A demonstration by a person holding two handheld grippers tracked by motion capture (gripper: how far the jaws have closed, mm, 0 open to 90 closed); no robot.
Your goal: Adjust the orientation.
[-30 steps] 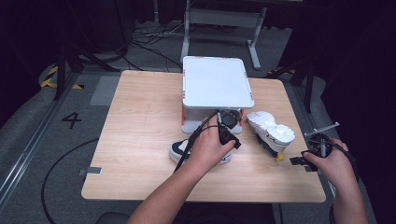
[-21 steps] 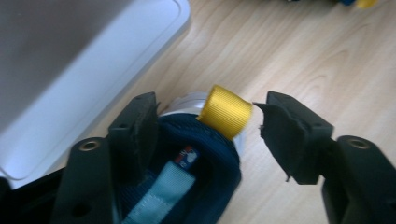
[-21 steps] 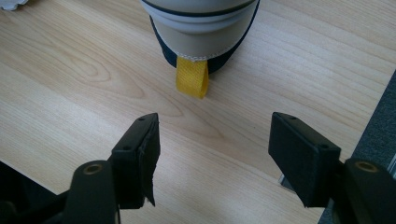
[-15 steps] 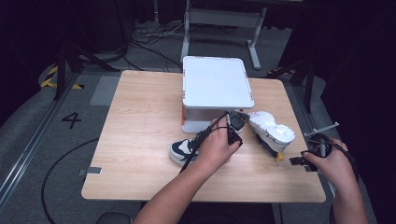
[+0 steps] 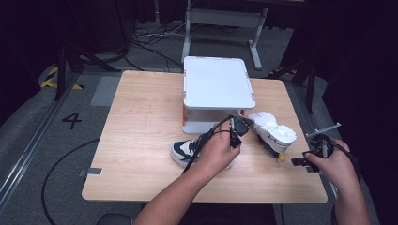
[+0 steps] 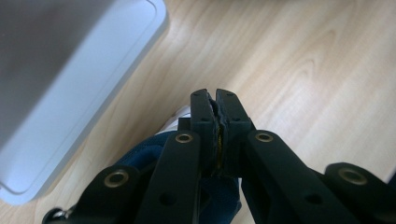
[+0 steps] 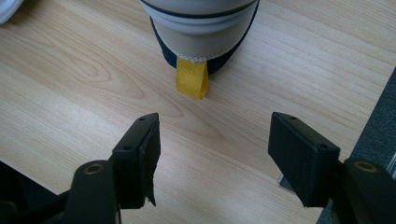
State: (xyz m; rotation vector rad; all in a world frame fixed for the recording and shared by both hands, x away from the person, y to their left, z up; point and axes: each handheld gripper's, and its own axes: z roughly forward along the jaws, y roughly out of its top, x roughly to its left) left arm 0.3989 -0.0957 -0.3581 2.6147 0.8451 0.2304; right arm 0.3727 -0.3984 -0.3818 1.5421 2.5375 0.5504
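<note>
Box (image 5: 217, 89) sits toward the tabletop's (image 5: 136, 126) far edge; one shoe (image 5: 185, 151) lies before it, the other shoe (image 5: 274, 133) lies nearer the right edge.

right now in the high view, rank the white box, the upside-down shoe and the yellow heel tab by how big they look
1. white box, largest by far.
2. upside-down shoe, pale sole up, beside the box.
3. yellow heel tab, a tiny spot at that shoe's heel.
None look alike, so nearness to the camera changes nothing.

table (image 5: 141, 117): pale matt wood grain | box (image 5: 216, 89): smooth white plastic | pull tab (image 7: 191, 77): yellow woven cloth
</note>
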